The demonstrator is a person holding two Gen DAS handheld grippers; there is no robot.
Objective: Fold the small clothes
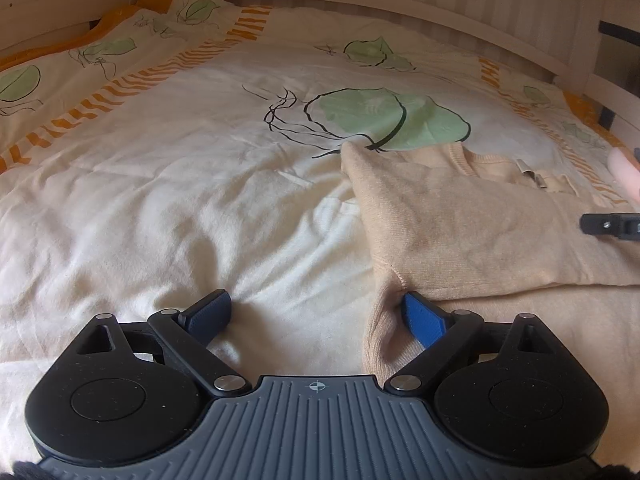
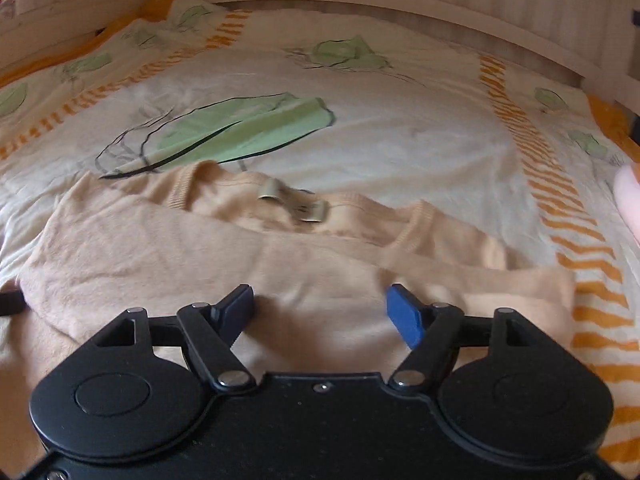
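Observation:
A beige knit sweater (image 1: 472,232) lies partly folded on the bed, its neck label (image 1: 534,174) facing up. My left gripper (image 1: 316,312) is open at the sweater's left edge, its right finger tucked against a fold and its left finger on the bedsheet. The sweater also fills the near part of the right wrist view (image 2: 208,248), collar and label (image 2: 296,204) toward the far side. My right gripper (image 2: 320,312) is open just above the sweater's body. A black part of the right gripper shows at the right edge of the left wrist view (image 1: 612,225).
The bed is covered by a cream duvet (image 1: 180,184) with green leaf prints and orange striped bands. A white wooden bed frame (image 1: 400,4) runs along the far side. A person's finger (image 2: 628,196) shows at the right edge.

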